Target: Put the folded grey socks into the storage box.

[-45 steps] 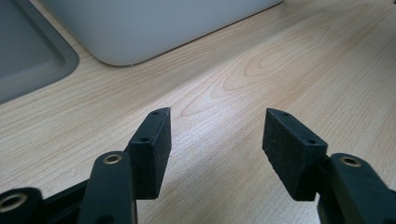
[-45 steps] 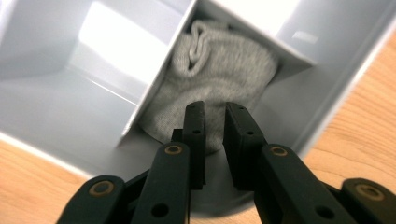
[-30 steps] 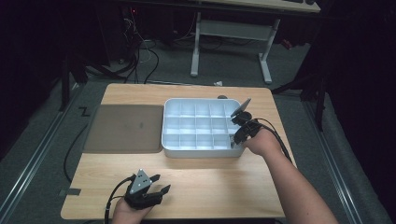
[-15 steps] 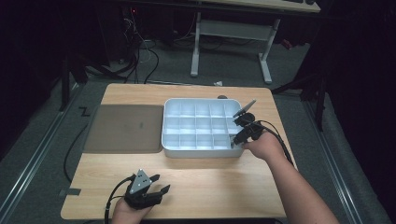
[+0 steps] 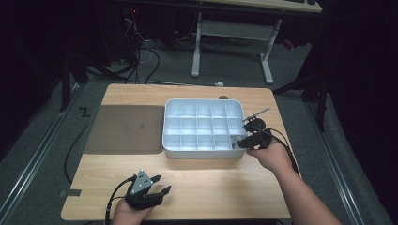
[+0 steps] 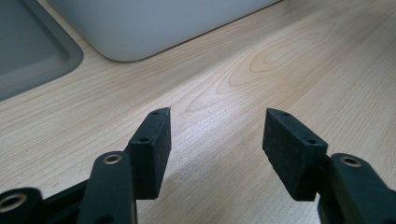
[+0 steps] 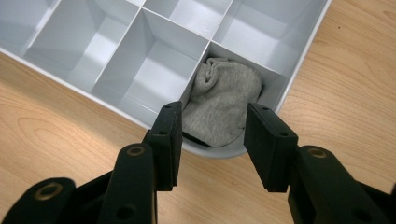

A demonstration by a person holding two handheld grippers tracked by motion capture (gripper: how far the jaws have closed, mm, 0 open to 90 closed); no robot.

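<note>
Since the earlier frames, the right gripper (image 5: 240, 140) has been drawn back a little from the compartments toward the near right corner of the white divided tray (image 5: 202, 104), and its jaws have just been opening; the left gripper (image 5: 155, 192) has been kept where it was on the near part of the table (image 5: 211, 187). Beside the tray, touching its left wall, a dark flat mat (image 5: 124, 129) is seen. From here, the main risk is judged to be that the grey sock (image 7: 223, 105), which is only stuffed loosely into the corner compartment and bulges up to the rim on the near side, could be caught by a pad as the right gripper is pulled away and be dragged out again. A second risk is that the tray wall could be struck by a jaw and the light tray be pushed across the table. In the right gripper view the jaws are seen spread apart, one on each side of the sock; the pads do not seem to press on it, so nothing is held. In the left gripper view the left gripper is also spread wide, with only bare wood between its pads (image 6: 156, 140).
</note>
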